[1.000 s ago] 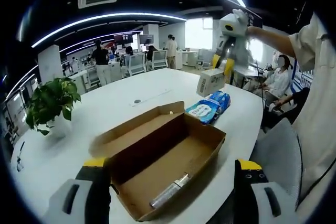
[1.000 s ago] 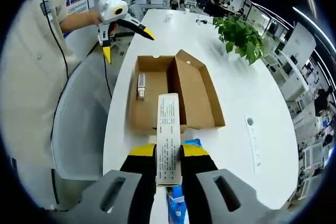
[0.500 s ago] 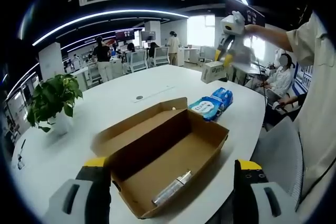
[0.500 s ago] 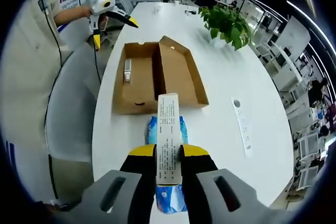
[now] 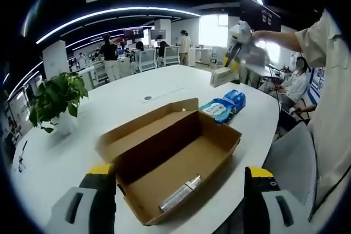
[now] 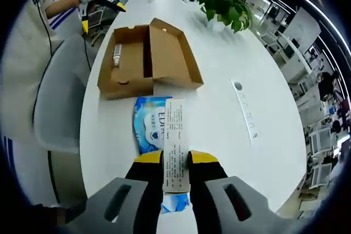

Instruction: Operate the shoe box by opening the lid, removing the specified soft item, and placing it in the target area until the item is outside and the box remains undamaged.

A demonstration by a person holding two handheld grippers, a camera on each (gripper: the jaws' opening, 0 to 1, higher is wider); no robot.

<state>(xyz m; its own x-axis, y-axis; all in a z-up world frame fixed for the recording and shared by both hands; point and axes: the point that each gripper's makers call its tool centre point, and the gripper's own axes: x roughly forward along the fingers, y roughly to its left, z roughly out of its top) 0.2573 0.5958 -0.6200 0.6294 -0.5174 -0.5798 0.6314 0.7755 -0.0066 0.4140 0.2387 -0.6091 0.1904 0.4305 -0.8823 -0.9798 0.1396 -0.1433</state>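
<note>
The shoe box (image 6: 145, 58) lies open on the white table (image 6: 219, 102), near the long edge where I stand, its lid folded flat beside the tray. A silvery tube (image 5: 180, 193) rests on the tray floor at my end. Just beyond the box's far end, by the same edge, lies a blue pack of wet wipes (image 6: 152, 124), already outside the box.

My right gripper (image 6: 176, 164) pinches a small printed carton (image 6: 175, 143) between its jaws and holds it in the air above the wipes, toward the table's far end. My left gripper (image 5: 181, 176) hangs spread wide and empty at the near end of the box.

I judge the step in hand to be placing. The next move calls for lowering the carton onto bare table beside the wipes, then loosening the jaws once it rests flat.
</note>
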